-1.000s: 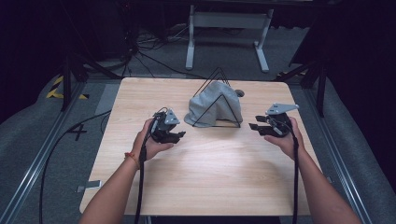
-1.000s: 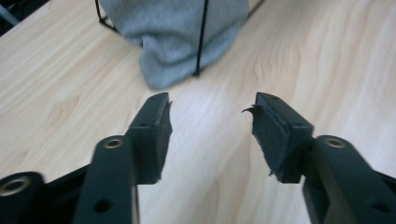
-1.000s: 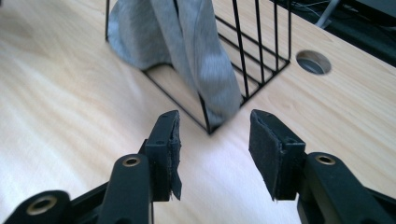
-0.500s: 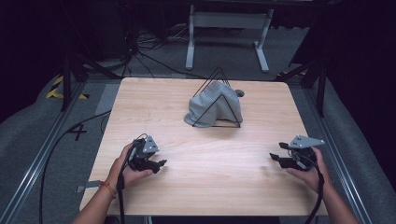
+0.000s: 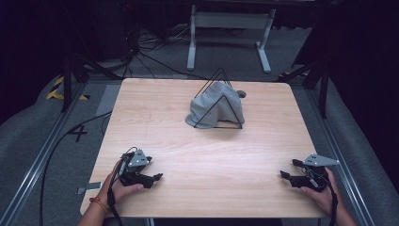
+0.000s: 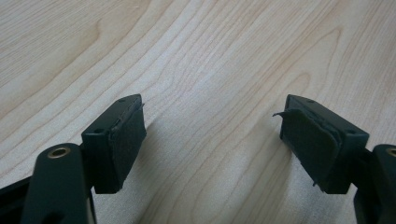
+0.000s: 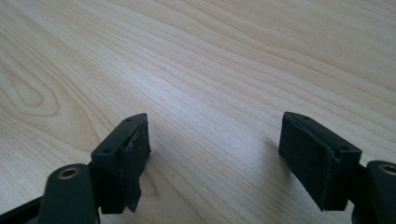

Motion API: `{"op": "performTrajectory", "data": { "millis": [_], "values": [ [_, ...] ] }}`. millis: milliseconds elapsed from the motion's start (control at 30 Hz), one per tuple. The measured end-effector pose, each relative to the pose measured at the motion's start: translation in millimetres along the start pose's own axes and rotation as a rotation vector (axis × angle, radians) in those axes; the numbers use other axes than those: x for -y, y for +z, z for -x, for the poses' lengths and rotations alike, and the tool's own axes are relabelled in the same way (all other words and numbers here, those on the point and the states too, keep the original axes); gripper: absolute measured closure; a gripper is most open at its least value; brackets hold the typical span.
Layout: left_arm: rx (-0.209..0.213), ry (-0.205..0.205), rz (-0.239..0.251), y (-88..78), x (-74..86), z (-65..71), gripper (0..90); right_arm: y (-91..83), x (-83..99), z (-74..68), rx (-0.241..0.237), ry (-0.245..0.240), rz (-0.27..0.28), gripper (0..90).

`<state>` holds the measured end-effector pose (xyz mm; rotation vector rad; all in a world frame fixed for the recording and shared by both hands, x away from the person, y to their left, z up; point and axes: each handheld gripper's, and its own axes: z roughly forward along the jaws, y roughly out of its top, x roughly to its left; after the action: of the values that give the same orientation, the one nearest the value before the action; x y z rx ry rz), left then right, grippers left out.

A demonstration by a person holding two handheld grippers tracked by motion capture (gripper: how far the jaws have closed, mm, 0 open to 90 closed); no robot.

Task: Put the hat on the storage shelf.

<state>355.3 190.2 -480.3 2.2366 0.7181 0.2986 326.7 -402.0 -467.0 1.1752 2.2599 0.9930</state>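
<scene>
Both grippers low at near edge of bench, jaws apart, nothing held.

High view: wooden bench point(image 5: 202, 146); grey cloth point(image 5: 214, 106) draped over black wire triangle frame point(image 5: 221, 101), standing toward far middle of bench, well apart from both grippers. Left gripper point(image 5: 149, 179) at near left corner, held in left hand point(image 5: 123, 188), tips pointing right. Right gripper point(image 5: 288, 170) at near right corner, held in right hand point(image 5: 322, 193), grey three-cornered plate on top, tips pointing left. Left gripper view: left gripper point(image 6: 212, 128) jaws spread wide over bare wood grain, pads point(image 6: 128, 133) worn and peeling at edges, nothing between. Right gripper view: right gripper point(image 7: 215, 142) jaws spread wide, close above bench, pads point(image 7: 135, 158) frayed, gap empty.
</scene>
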Motion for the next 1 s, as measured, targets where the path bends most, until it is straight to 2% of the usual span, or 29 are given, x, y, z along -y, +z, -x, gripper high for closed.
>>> {"op": "performTrajectory", "data": {
  "millis": [67, 100, 567, 1000],
  "values": [
    [-0.002, -0.001, 0.000, 0.0, 0.0, 0.1, 22.0, 0.3, -0.1, 0.2, 0.003, 0.000, 0.000, 23.7],
    [-0.009, -0.017, 0.004, -0.1, 0.7, 1.3, 21.8, 0.3, -0.1, 0.2, 0.004, 0.001, -0.001, 23.5],
    [-0.007, -0.006, -0.005, -0.2, 0.1, -0.5, 20.4, 0.4, -0.2, 0.7, 0.006, 0.004, -0.001, 23.3],
    [-0.005, -0.011, -0.009, 0.0, -0.2, -0.3, 19.7, 0.6, -0.3, 1.3, 0.013, 0.010, -0.001, 22.9]
  ]
}}
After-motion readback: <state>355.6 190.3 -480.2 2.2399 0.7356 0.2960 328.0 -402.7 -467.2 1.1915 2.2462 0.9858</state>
